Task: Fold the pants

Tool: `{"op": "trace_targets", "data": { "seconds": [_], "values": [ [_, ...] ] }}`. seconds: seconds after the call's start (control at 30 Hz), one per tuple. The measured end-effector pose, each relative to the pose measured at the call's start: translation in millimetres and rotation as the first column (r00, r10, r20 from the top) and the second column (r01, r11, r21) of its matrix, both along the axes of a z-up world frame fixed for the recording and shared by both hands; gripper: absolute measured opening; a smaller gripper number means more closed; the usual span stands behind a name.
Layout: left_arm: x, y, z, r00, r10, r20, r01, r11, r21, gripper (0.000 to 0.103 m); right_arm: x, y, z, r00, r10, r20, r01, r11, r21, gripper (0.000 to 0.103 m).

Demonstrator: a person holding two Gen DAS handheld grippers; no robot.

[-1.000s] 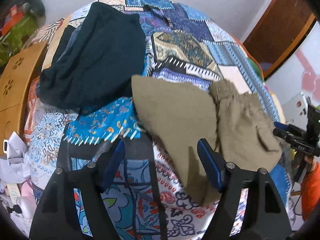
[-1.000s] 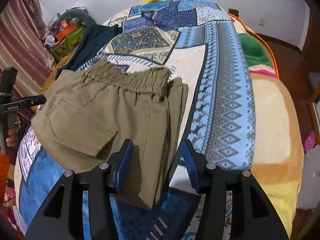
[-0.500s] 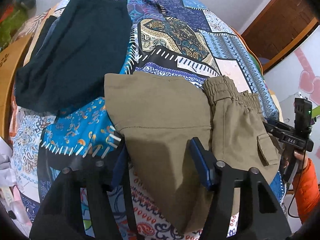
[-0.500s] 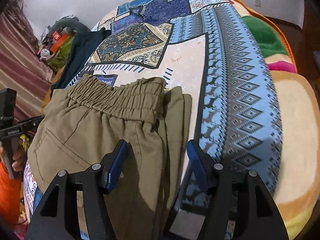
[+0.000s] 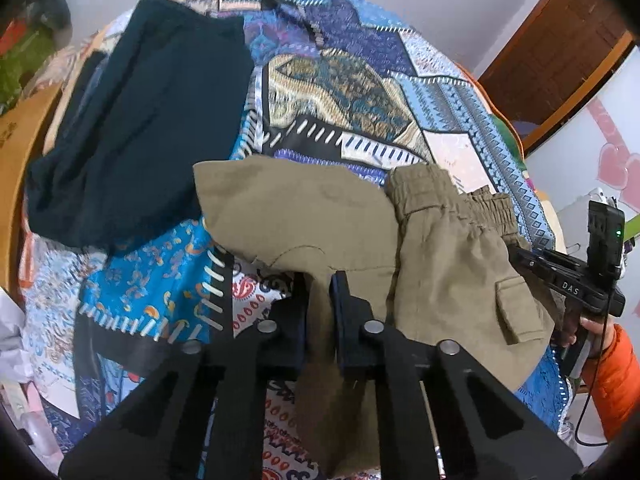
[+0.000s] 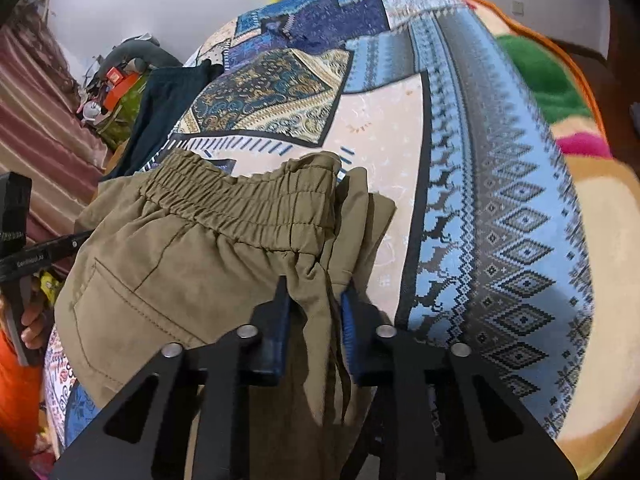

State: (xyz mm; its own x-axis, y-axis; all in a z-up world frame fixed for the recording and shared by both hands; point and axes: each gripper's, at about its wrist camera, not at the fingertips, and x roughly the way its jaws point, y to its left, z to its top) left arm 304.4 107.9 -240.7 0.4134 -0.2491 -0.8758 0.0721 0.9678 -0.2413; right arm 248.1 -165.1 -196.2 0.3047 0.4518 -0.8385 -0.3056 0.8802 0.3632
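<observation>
Khaki pants (image 5: 320,216) lie folded on a patterned bedspread (image 5: 360,92), the elastic waistband (image 6: 248,204) on the right side. My left gripper (image 5: 319,280) is closing, its jaws pinching the near edge of the khaki leg fabric. In the right wrist view the same pants (image 6: 192,272) fill the lower left. My right gripper (image 6: 314,300) is closing too, its blue pads squeezing bunched cloth just below the waistband's right end. The right gripper's body (image 5: 572,276) shows at the pants' right edge in the left wrist view, held by a hand in an orange sleeve.
A dark teal garment (image 5: 132,132) lies on the bed to the left of the pants. A wooden board (image 5: 16,132) stands at the far left, a brown door (image 5: 560,48) at the upper right. Green, pink and cream blankets (image 6: 560,92) edge the bed's right side.
Both grippers came down onto the pants and their jaws went from wide apart to pinched on khaki fabric. The cloth between the right jaws bunched up.
</observation>
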Motion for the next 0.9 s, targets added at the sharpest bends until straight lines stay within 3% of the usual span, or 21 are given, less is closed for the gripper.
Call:
{"op": "trace_targets", "data": {
  "seconds": [0.2,0.53,0.9],
  "values": [
    [-6.6,-2.2,30.6,0.997,-0.003,0.082,0.001,1.000,0.024,0.003,3.6,-0.1,18.5,0.999,-0.005,0.043,0.005,1.000,0.005,0.015],
    [-7.9,6.4,79.0,0.981,0.010,0.194,-0.027,0.996,0.081,0.001,15.5,21.8,80.4,0.982,0.032,0.184,-0.034,0.999,0.012,0.015],
    [7.6,56.3,126.0,0.950,0.079,0.301,-0.113,0.989,0.098,0.001,50.9,73.1,126.8,0.950,0.071,0.303,-0.075,0.997,0.002,0.015]
  ]
}}
